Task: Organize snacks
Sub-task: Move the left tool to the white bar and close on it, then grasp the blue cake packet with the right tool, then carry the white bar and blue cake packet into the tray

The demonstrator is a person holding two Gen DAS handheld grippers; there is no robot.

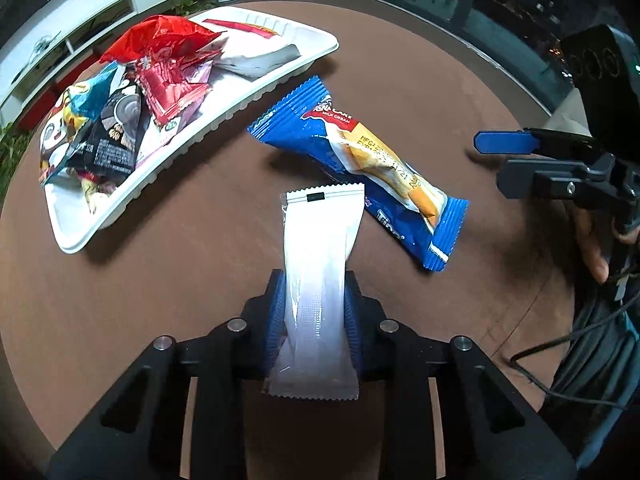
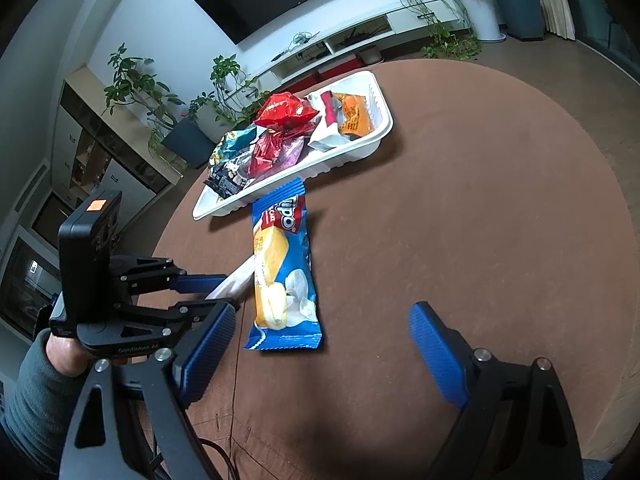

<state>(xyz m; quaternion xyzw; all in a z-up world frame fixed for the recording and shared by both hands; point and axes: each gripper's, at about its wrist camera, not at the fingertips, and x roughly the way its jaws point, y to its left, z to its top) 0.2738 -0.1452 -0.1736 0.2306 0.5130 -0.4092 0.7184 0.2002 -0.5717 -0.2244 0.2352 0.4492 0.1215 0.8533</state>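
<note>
On the round brown desk, largest thing first:

Desk [image 1: 400, 60]: round, brown, filling most of both views; it carries the tray and the loose blue packet.

White tray [image 1: 248, 98]: long, ribbed along its rim, lying at about 10 o'clock in the left wrist view and about 12 o'clock in the right wrist view [image 2: 360, 148]; it rests flat on the desk.

Snack heap [image 1: 132, 92]: several packets piled in the tray; a red crinkled bag [image 2: 286, 114] on top, a teal and black one at the near end, a white pouch and an orange packet [image 2: 354, 120] at the far end.

Blue packet [image 1: 360, 168]: a blue wrapper with a yellow cake picture; it lies flat on the desk just beside the tray's near rim, outside it; in the right wrist view [image 2: 282, 272] it runs from 12 o'clock towards the centre, straight ahead of the right tongs.

White packet [image 1: 316, 276]: plain white sachet with crimped ends; it stands up between the left fingers, its upper end overlapping the blue packet in the left wrist view; whether the two touch I cannot tell.

Left tongs [image 1: 314, 320]: clenched on the white packet around its middle, above the desk; seen from the right wrist at 9 o'clock [image 2: 224, 292].

Right tongs [image 2: 320, 356]: released, blue fingers spread wide, holding nothing; the blue packet's near end lies just ahead of the gap; seen from the left wrist at 3 o'clock [image 1: 508, 160].
</note>
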